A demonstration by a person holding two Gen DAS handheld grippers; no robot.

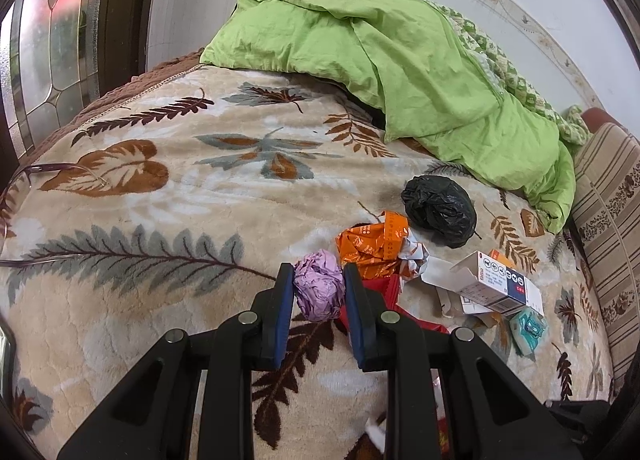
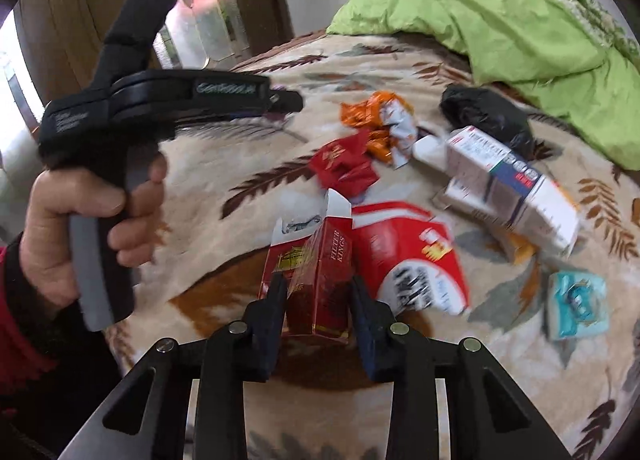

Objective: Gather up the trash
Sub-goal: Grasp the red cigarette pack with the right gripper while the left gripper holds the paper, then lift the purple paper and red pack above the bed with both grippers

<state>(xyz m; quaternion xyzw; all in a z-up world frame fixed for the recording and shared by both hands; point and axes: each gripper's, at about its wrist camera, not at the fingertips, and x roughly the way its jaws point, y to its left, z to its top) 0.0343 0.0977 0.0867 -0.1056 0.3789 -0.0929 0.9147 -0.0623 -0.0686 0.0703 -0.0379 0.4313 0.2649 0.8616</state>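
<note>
My left gripper [image 1: 318,274] is shut on a crumpled purple paper ball [image 1: 320,288] and holds it over the leaf-patterned blanket [image 1: 160,200]. My right gripper [image 2: 318,288] is shut on an open red cigarette box [image 2: 320,280] marked "Filter Kings". Trash lies ahead on the bed: an orange wrapper [image 1: 372,244] [image 2: 372,116], a black plastic bag ball [image 1: 440,210] [image 2: 488,116], a white medicine box [image 1: 496,284] [image 2: 516,188], a red wrapper [image 2: 344,164], a red-and-white bag [image 2: 408,256] and a teal packet [image 1: 528,330] [image 2: 576,304]. The left gripper, in a hand, shows in the right wrist view [image 2: 280,100]; the paper ball is hidden there.
A green duvet [image 1: 400,60] is heaped at the head of the bed. A striped cushion [image 1: 608,200] lines the right edge. A glass door [image 1: 52,52] stands at the left. A thin cable [image 1: 24,180] lies on the blanket's left side.
</note>
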